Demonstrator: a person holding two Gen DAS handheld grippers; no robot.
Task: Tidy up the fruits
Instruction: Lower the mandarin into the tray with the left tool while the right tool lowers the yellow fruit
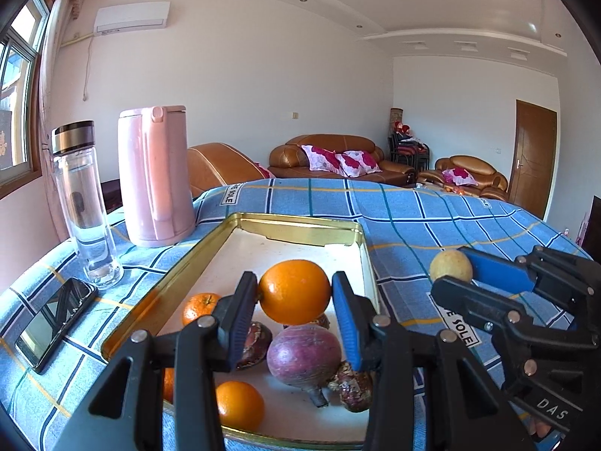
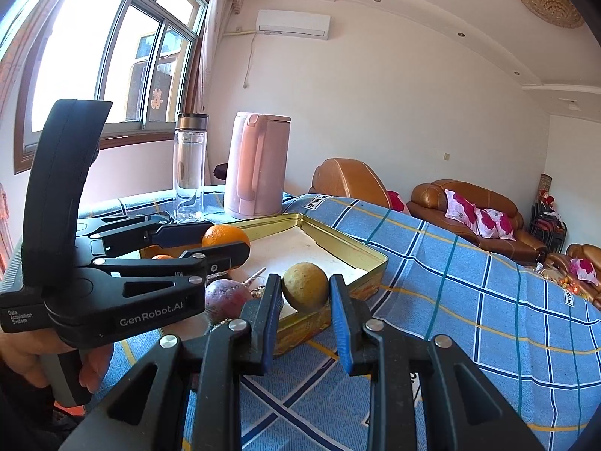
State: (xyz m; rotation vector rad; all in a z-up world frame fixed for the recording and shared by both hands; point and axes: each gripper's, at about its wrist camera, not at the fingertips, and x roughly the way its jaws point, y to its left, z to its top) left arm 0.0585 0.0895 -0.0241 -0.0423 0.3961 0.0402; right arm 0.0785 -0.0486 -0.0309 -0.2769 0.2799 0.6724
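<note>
right now we have the left gripper (image 1: pixel 295 297) clamped on a large orange (image 1: pixel 295 292), both pads pressed to its sides, holding it above the gold tin tray (image 1: pixel 296 223). the right gripper (image 2: pixel 305 289) is closed on a yellowish round fruit (image 2: pixel 305 286), carried just outside the tray's near corner, over the blue checked cloth (image 2: pixel 469 263).

what could go wrong, as we judge it: the orange is round and smooth, gripped on two small contact patches, so a tilt or a loosened squeeze could let it roll out and drop onto the fruit below, knocking pieces toward the tray rim. the yellowish fruit hangs outside the tray; a slip there would send it rolling across the cloth, away from the tray. the two tools also sit close together beside the tray, so bringing both in at once risks a collision.

counting, inside the tray: one purple round fruit (image 1: pixel 304 353) with a stem, at least two dark wrinkled fruits (image 1: pixel 353 387) beside it, one small mandarin (image 1: pixel 201 306), one orange (image 1: pixel 238 404) at the tray's near edge, and a sliver of another orange thing half hidden behind a finger. held: one orange, one yellowish fruit. behind the tray: one pink kettle (image 1: pixel 154 176), one glass bottle (image 1: pixel 84 203); beside the tray, one phone (image 1: pixel 56 323).
</note>
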